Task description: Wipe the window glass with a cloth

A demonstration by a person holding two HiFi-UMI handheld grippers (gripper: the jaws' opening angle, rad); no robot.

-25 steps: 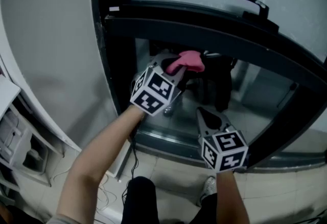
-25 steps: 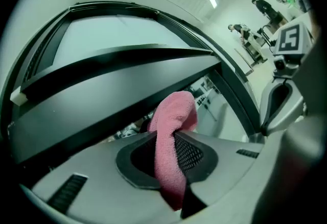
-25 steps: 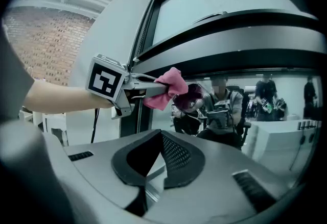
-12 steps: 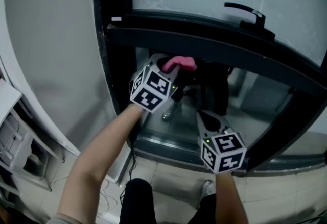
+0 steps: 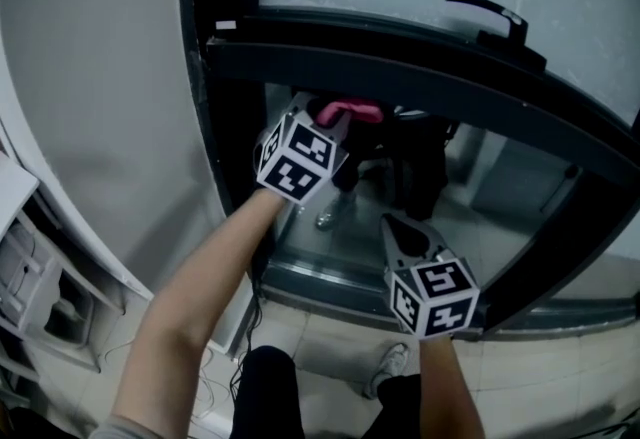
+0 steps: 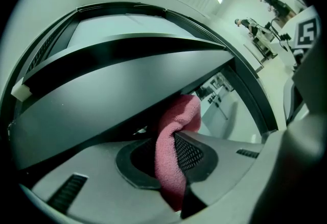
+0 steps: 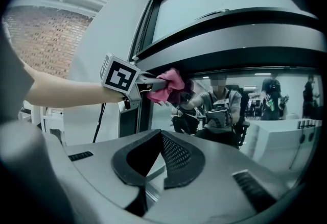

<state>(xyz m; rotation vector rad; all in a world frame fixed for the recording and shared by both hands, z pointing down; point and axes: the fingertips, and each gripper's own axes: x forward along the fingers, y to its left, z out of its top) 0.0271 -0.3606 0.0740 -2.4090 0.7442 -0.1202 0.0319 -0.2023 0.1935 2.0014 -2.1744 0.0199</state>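
Cloth [image 5: 352, 111], pink, pinched in left gripper [image 5: 322, 125], at window glass [image 5: 480, 192] top-left corner, right gripper [image 5: 391, 224] jaws together, empty, near glass bottom edge

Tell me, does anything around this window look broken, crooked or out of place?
Nothing stands out. The left gripper is shut on a fluffy pink cloth, held up at the lower window glass just under the black frame bar. The right gripper hangs shut and empty below.
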